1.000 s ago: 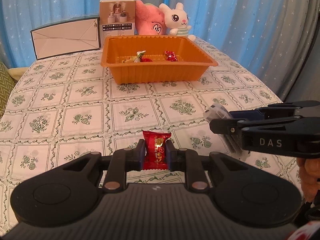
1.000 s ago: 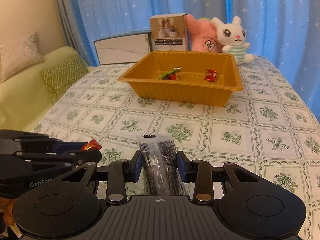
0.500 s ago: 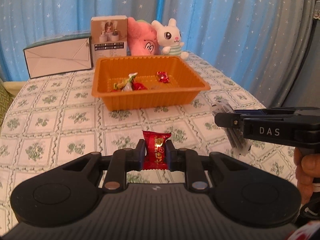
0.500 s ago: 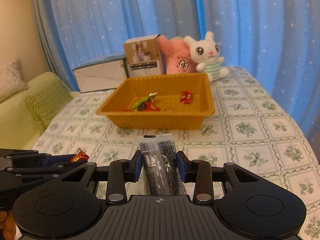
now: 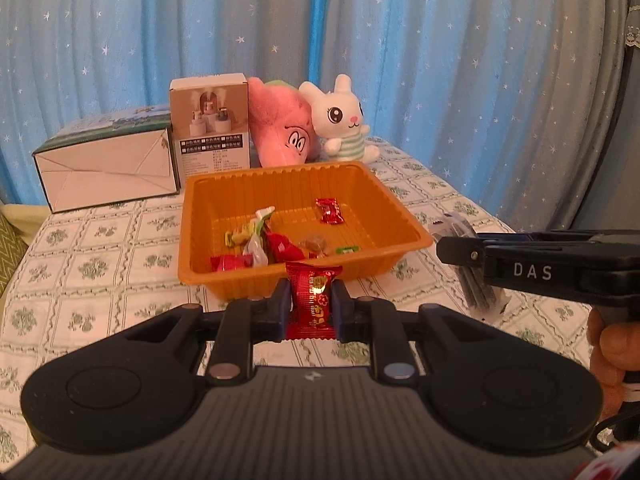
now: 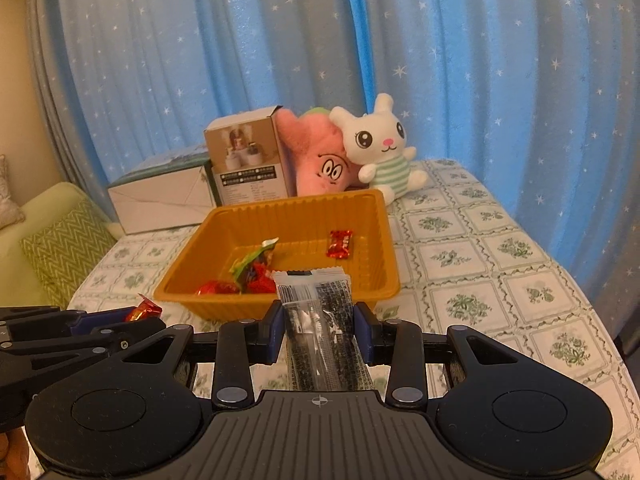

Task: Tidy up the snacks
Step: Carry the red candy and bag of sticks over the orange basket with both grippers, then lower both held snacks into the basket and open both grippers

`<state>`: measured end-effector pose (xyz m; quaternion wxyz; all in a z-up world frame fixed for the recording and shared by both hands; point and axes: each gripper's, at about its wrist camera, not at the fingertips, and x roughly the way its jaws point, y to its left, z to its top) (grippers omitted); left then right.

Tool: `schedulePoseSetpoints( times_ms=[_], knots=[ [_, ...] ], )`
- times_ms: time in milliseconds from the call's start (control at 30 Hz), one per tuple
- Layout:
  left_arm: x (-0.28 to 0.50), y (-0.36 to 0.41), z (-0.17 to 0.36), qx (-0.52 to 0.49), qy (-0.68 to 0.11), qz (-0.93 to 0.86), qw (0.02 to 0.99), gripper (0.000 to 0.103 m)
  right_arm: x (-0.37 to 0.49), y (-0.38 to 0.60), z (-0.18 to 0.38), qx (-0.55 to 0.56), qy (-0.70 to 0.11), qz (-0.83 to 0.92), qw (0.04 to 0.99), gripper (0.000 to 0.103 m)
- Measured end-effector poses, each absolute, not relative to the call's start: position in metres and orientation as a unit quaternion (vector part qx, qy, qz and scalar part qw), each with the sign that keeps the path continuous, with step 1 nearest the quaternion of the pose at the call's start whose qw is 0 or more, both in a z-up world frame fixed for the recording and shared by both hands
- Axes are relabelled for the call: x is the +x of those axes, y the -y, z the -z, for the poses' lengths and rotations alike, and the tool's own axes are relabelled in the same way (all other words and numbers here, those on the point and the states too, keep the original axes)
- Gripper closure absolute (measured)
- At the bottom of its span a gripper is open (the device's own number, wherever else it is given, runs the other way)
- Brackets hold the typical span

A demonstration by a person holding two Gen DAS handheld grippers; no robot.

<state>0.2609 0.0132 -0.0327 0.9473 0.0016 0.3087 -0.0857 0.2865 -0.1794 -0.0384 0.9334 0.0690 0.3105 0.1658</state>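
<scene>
My left gripper [image 5: 310, 306] sits low in the middle of the left wrist view, its two fingers pressed onto a red candy packet [image 5: 311, 300] that stands upright between them. Just above it in the frame is the orange tray [image 5: 404, 224], on the flowered tablecloth [image 5: 100, 248]. Inside the tray lie several wrapped sweets: a red candy [image 5: 330, 211] toward the upper right of the tray floor, a green and white wrapper [image 5: 256, 226] near its middle, and more red pieces at its lower left.

My right gripper [image 6: 319, 326] fills the bottom of the right wrist view and pinches a clear packet with black print [image 6: 320, 332], which sticks up past the fingertips and overlaps the tray's near rim in the picture. In the left wrist view this same gripper [image 5: 460, 246] enters from the right edge, level with the tray's right corner.

Behind the tray, in the upper middle of both views, stand a white rabbit toy [image 5: 340, 120], a pink plush [image 5: 282, 124], a small printed box [image 5: 210, 126] and a long white box [image 5: 106, 172], all before a blue starred curtain [image 5: 440, 40]. A green cushion [image 6: 60, 248] shows at the left edge of the right wrist view.
</scene>
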Motion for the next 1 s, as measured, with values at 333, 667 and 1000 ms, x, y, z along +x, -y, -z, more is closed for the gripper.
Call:
schedulePoseSetpoints(
  times_ms=[333, 667, 1000],
  knots=[
    [0.293, -0.023, 0.029, -0.003, -0.301, 0.079, 0.951, 0.084, 0.321, 0.171, 0.037, 0.080, -0.303, -0.160, 0.936, 0.066],
    [0.330, -0.041, 0.030, -0.021, -0.301, 0.063, 0.951, 0.084, 0.354, 0.158, 0.038, 0.092, -0.300, -0.160, 0.936, 0.066],
    [0.369, -0.054, 0.040, -0.032, -0.308, 0.045, 0.950, 0.084, 0.388, 0.145, 0.040, 0.094, -0.291, -0.152, 0.940, 0.066]
  ],
)
